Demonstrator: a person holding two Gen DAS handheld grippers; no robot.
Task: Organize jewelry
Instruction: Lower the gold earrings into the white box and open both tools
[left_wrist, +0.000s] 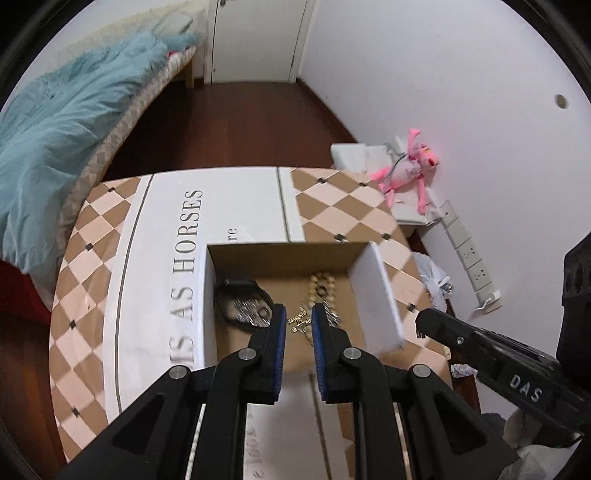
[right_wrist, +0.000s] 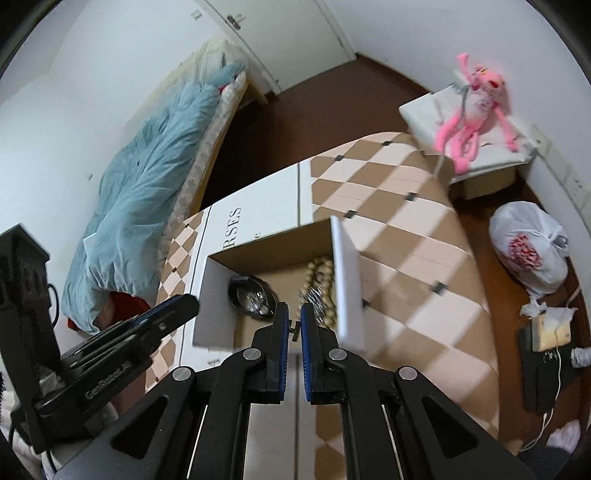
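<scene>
Left wrist view: my left gripper nearly closed over small cardboard box, gold cross pendant showing between pads; pinch unclear. Right gripper pinching small gold piece. Bead necklace, black-rimmed dish inside box on checkered carton.

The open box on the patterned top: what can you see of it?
The box is brown cardboard inside, with white outer walls and no lid. It sits upright on the diamond-patterned top. Inside lie a dark oval piece, a beaded gold chain and small gold and silvery pieces. No jaws touch its walls.
</scene>
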